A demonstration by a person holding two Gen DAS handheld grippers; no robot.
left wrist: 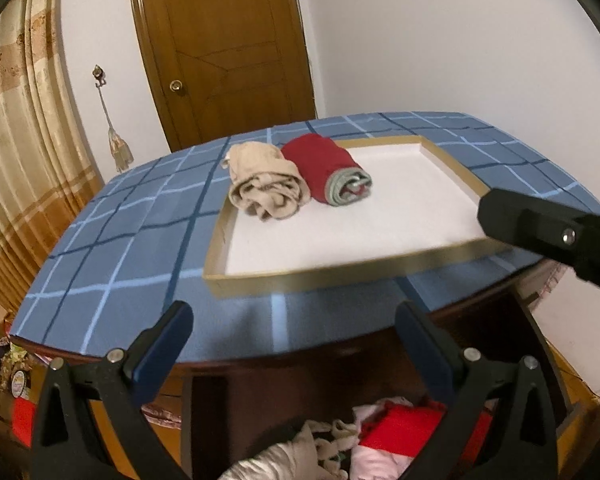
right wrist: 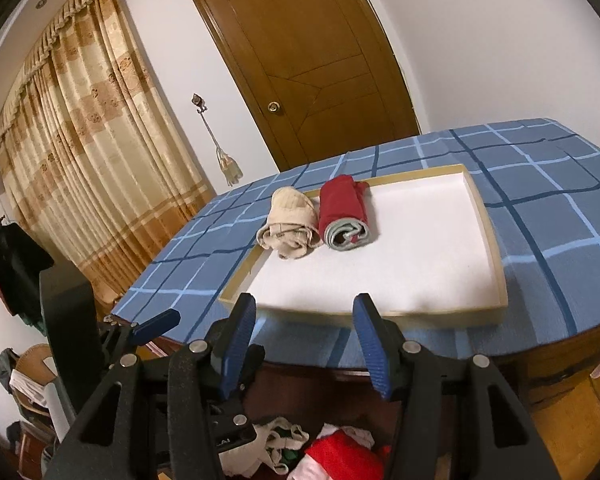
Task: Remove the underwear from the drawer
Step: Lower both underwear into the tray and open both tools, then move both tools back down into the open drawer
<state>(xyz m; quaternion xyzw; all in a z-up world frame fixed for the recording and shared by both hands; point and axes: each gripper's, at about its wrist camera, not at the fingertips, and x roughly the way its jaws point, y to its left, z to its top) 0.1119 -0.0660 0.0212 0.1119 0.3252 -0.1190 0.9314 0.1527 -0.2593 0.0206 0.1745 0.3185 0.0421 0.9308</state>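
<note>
Both grippers hang over the open dark wooden drawer point(right wrist: 340, 384), spread and empty.
The black left gripper point(left wrist: 296, 344) and right gripper point(right wrist: 304, 344) pinch nothing; below lies loose red, pink and cream underwear point(right wrist: 332, 452), soft, light and floppy, best pinched at a raised fold. Rolled beige point(left wrist: 266, 186) and red point(left wrist: 326, 168) pairs sit in the shallow white tray point(left wrist: 340, 276).

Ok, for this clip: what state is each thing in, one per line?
left gripper: open, empty
right gripper: open, empty
drawer: pulled open, loose clothes inside
beige underwear: rolled, lying across the tray's far left rim
red underwear: rolled, in the tray beside the beige one
tray: flat on the tablecloth
door: shut
</note>
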